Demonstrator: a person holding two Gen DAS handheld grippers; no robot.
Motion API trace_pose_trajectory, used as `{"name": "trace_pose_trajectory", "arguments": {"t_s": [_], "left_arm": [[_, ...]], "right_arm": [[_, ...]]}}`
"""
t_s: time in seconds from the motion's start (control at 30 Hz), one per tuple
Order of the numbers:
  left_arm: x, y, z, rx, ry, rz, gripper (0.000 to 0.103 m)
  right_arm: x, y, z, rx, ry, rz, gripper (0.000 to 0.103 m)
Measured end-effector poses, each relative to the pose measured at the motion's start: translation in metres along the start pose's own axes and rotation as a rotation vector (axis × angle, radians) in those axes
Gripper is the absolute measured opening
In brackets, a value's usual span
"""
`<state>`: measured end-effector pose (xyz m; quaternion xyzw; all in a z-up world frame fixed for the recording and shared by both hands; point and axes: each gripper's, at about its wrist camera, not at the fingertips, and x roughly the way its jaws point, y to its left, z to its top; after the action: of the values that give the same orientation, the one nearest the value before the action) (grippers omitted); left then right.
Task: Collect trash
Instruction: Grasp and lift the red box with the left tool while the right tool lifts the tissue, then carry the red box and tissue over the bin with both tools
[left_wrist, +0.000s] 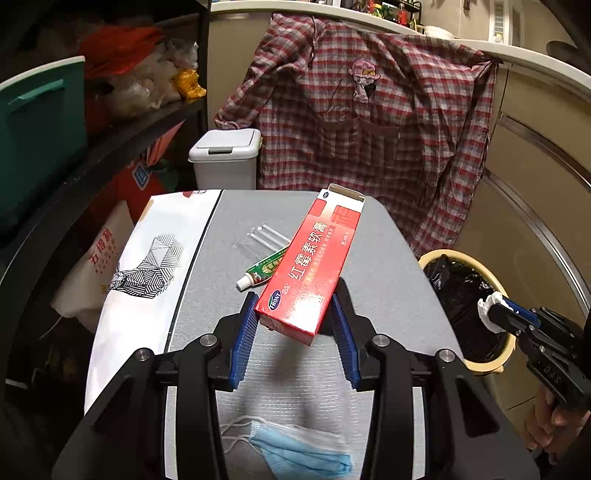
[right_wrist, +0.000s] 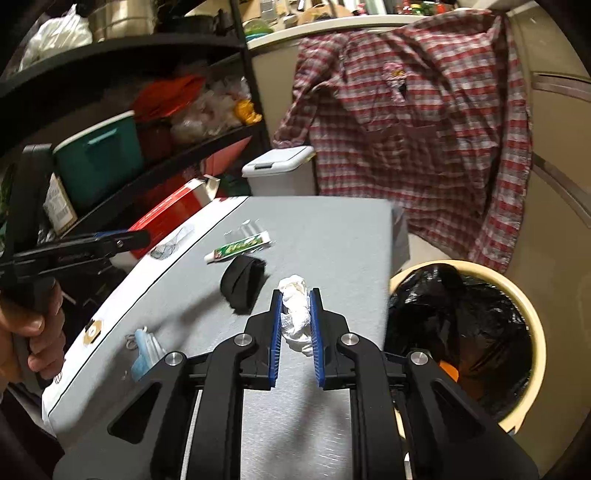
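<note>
My left gripper (left_wrist: 293, 308) is shut on a red carton (left_wrist: 308, 266) and holds it above the grey table (left_wrist: 384, 280). My right gripper (right_wrist: 295, 301) is shut on a crumpled white tissue (right_wrist: 295, 314), held near the table's right edge beside the cream bin (right_wrist: 535, 325) lined with a black bag. In the left wrist view the right gripper (left_wrist: 491, 310) with the tissue is over the bin (left_wrist: 461, 295). On the table lie a green toothpaste tube (right_wrist: 240, 248), a black cloth roll (right_wrist: 242, 282) and a blue face mask (left_wrist: 303, 448).
A clear plastic wrapper (left_wrist: 264, 234) lies beyond the tube. A white printed bag (left_wrist: 155, 262) covers the table's left side. A white lidded bin (left_wrist: 225, 158) stands behind the table, a plaid shirt (left_wrist: 369, 129) hangs at the back, and black shelves (left_wrist: 110, 147) stand on the left.
</note>
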<state>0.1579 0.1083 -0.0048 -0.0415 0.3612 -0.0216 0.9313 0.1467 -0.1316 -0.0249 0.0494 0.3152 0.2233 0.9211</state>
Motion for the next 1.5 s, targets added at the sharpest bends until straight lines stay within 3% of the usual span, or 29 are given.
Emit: {"name": "trace_pose_trajectory", "arguments": {"t_s": [0.97, 1.5], "left_arm": [[-0.013, -0.061, 0.009, 0.006, -0.085, -0.054, 0.040], [-0.010, -0.089, 0.015, 0.021, -0.100, -0.094, 0.040]], "right_arm": [[-0.045, -0.077, 0.012, 0.110, -0.121, -0.129, 0.015], [-0.072, -0.122, 0.024, 0.142, -0.194, -0.256, 0.015]]}}
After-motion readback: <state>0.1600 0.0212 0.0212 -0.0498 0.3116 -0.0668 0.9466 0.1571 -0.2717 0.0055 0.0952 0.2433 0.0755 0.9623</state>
